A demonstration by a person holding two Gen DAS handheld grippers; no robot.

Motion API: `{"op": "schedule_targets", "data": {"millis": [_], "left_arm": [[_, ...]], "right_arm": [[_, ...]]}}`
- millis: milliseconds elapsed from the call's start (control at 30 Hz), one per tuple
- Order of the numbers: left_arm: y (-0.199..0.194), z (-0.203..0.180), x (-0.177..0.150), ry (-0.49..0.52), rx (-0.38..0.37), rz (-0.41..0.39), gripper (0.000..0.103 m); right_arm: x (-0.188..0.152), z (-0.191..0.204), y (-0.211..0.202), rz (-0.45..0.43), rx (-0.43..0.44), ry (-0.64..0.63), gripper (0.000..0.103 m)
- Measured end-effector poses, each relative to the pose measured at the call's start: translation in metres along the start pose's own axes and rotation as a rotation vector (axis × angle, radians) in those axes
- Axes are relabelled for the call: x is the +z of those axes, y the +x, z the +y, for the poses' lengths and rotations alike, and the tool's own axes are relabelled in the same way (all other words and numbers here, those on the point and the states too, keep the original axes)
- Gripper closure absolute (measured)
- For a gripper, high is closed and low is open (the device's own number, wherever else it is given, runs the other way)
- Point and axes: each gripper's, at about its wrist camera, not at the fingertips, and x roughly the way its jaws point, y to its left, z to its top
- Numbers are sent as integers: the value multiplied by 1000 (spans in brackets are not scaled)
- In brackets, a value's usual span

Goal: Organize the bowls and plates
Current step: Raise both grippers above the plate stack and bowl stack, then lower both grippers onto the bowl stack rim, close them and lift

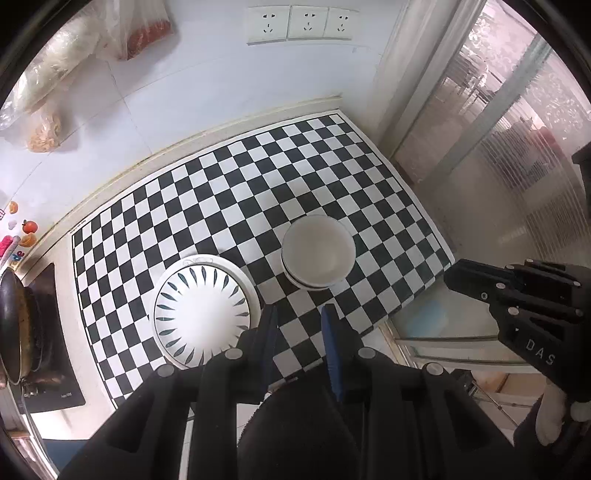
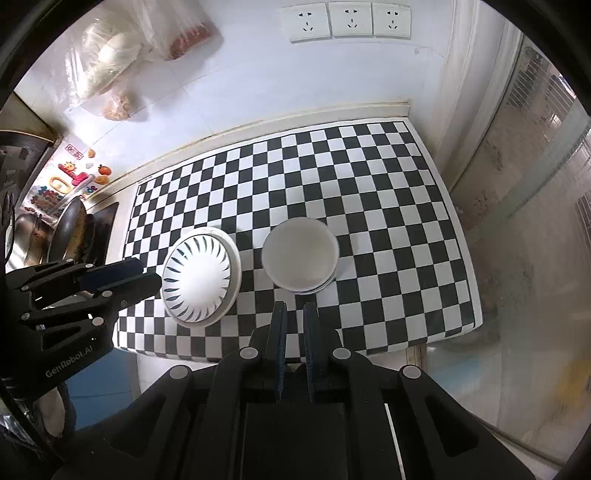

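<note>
The plates (image 1: 202, 309) sit stacked just ahead-left of the left gripper (image 1: 300, 318) and the nested bowls (image 2: 300, 255) just beyond the right gripper (image 2: 294, 314), both tongs clenched on nothing above the checkered mat (image 2: 388, 229), so sorting looks essentially finished.

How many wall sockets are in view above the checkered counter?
3, side by side in one row on the white wall: left socket, middle socket, right socket. Both wrist views show the same three; none looks hidden.
</note>
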Motion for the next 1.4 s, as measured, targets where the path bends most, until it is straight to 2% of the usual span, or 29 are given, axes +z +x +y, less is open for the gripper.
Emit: {"op": "schedule_targets", "data": {"millis": [367, 700, 767, 833, 867, 1033, 1067, 1233, 1400], "left_arm": [[7, 10, -9, -35, 2, -4, 80], [45, 29, 11, -95, 28, -8, 80], [59, 35, 18, -113, 33, 7, 80], [75, 42, 24, -135, 27, 27, 80], [84, 46, 28, -146, 22, 45, 80], [133, 61, 46, -202, -45, 126, 76], [146, 65, 50, -233, -85, 149, 76], [193, 71, 63, -312, -193, 249, 75], [233, 75, 69, -385, -284, 345, 75]], "right_arm": [[-1, -1, 8, 0, -1, 39, 93], [15, -23, 43, 34, -26, 102, 91], [21, -33, 58, 54, -3, 137, 85], [26, -42, 75, 80, 13, 169, 71], [29, -48, 86, 95, 24, 183, 68], [39, -71, 138, 165, 78, 245, 28], [41, -76, 149, 185, 88, 259, 26], [46, -100, 203, 245, 124, 332, 20], [48, -119, 246, 294, 158, 382, 20]]}}
